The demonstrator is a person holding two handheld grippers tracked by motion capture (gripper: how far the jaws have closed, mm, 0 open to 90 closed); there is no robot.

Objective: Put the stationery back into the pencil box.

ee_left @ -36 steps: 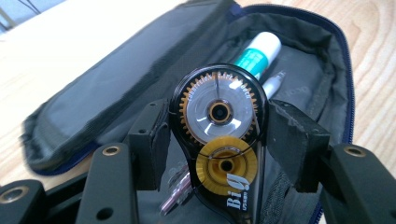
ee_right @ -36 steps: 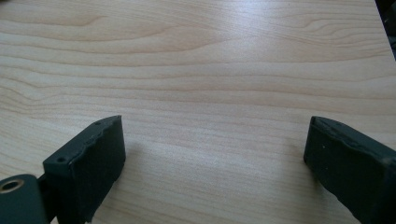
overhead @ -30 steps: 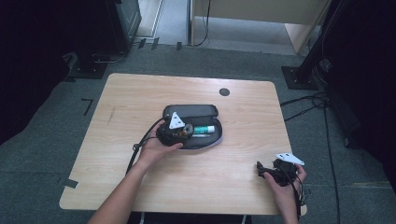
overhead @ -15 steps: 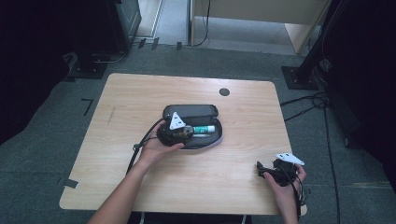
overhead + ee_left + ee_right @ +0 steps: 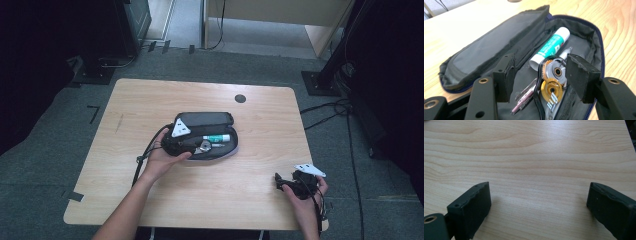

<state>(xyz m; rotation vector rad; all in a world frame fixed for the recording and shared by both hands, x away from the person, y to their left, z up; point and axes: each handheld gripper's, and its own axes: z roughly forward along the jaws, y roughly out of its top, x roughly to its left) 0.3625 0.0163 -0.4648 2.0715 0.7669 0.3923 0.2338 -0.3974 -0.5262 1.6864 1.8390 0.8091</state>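
- Your right claw [image 5: 295,186] sits nearest you, at the near right corner of the table [image 5: 150,100]. In the right gripper view its jaws stand wide apart over bare wood, holding nothing. It looks parked and has no part in the work right now.
- Your left claw [image 5: 541,72] is poked into the open pencil case [image 5: 486,52] in the middle of the table, well apart from the right claw.
- Its jaws are half open and have just eased a touch wider. The correction tape roller [image 5: 551,83] lies between them.
- The right-hand pad is just beside the roller, and I cannot tell whether it touches. The left-hand pad is clearly apart, so the claw has no grip on the roller.
- The roller lies flat on the case floor. A clear pink pen [image 5: 524,98] is beside it on the near side, and a second clear pen tip peeks out past it.
- Farther in, the green-and-white glue stick [image 5: 554,45] lies aslant, with its cap toward the far end of the case.
- Progress, as a judgement: the case is unzipped, its flap is folded back, and the stationery is all inside.
- You could be about to pinch the roller or could have just let go of it. These pictures do not settle which.
- Left to do, as a guess: close on the roller and lift it out. If you are packing instead, pull back and zip the case shut.
- Beyond the case the table is bare apart from a dark cable port [image 5: 240,98].
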